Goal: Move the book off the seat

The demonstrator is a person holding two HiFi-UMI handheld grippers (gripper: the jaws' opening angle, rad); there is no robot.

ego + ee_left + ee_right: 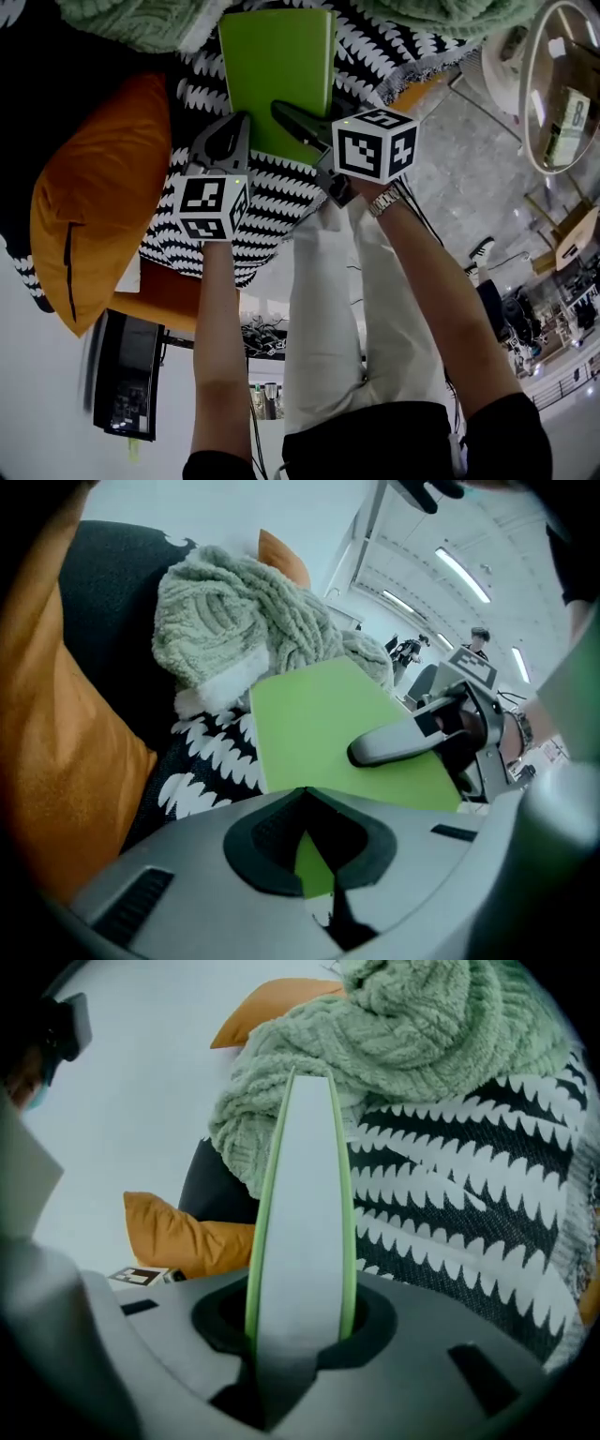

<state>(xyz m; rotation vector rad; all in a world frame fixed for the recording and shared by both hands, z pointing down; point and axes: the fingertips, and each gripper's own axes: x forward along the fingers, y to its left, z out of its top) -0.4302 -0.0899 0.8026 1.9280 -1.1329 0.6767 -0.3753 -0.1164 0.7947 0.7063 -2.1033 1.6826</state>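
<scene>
The right gripper [286, 117] pinches the green book [277, 66]. Its own view shows the book edge-on, with white pages between green covers. The left gripper [234, 131] clamps the book's near corner, which shows in its view as a green sliver. The book sits over a black-and-white blanket [281, 202], beside an orange cushion [94, 197] and a green knitted throw [394, 1044].

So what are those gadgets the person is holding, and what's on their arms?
Two grey tools, the left claw and right claw, each tapering to a tip and carrying a white cube printed with black square markers. The person wears black short sleeves and a metal watch on the right wrist.
</scene>
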